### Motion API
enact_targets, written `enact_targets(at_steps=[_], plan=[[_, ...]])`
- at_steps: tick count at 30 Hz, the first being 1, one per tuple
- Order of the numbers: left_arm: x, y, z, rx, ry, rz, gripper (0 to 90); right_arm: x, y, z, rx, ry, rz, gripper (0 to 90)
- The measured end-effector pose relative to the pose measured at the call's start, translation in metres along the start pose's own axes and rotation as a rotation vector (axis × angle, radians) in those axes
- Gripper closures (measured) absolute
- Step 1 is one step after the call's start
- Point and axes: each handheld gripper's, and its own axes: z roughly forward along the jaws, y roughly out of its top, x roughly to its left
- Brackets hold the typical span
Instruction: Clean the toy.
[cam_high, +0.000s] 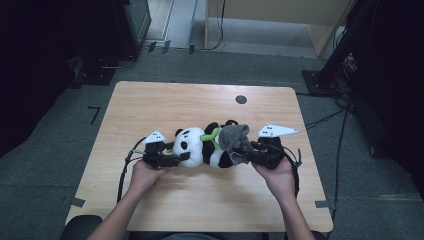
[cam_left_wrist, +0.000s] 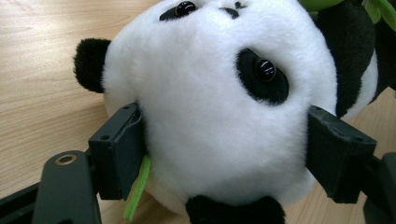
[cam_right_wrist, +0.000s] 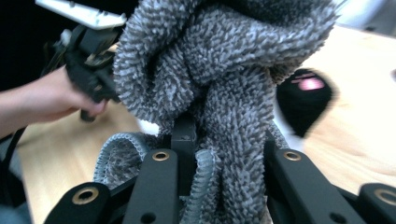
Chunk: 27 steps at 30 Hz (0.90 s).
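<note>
A black-and-white panda plush (cam_high: 192, 142) with a green ribbon (cam_high: 210, 134) lies on its side in the middle of the wooden table (cam_high: 150, 105), head to the left. My left gripper (cam_high: 182, 159) is shut on the panda's head (cam_left_wrist: 219, 102), with one jaw pressed into each side of it. A grey fuzzy cloth (cam_high: 234, 136) covers the panda's lower body. My right gripper (cam_high: 245, 154) is shut on that cloth (cam_right_wrist: 219, 60), which bunches up between and above its jaws. A black foot with a pink pad (cam_right_wrist: 303, 100) shows beside the cloth.
A round dark hole (cam_high: 241, 99) sits near the table's far edge. Cables (cam_high: 325, 120) run over the grey floor to the right. Dark equipment (cam_high: 130, 25) stands at the back left and a wooden unit (cam_high: 280, 15) at the back.
</note>
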Motion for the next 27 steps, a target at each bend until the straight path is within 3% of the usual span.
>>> enact_targets(at_steps=[3,6,9,18,24,27], plan=[[-0.001,0.000,0.000,0.008,0.003,0.021,20.9,0.004,-0.006,0.017,0.070,-0.008,-0.026,72.0],[-0.003,0.000,0.000,0.011,0.008,0.036,20.4,0.003,-0.011,0.025,0.081,-0.010,-0.029,72.0],[-0.003,0.000,0.000,0.010,0.006,0.034,20.1,-0.004,-0.012,0.023,0.075,-0.036,-0.019,72.1],[-0.003,0.000,0.000,0.009,0.004,0.047,20.0,-0.022,-0.017,0.018,0.066,-0.048,0.042,72.4],[-0.004,0.001,0.000,0.007,0.009,0.049,20.2,-0.037,-0.021,0.012,0.081,-0.129,0.075,72.9],[-0.006,0.002,-0.001,0.012,0.017,0.056,20.9,-0.035,-0.011,0.003,0.027,-0.130,0.074,72.9]])
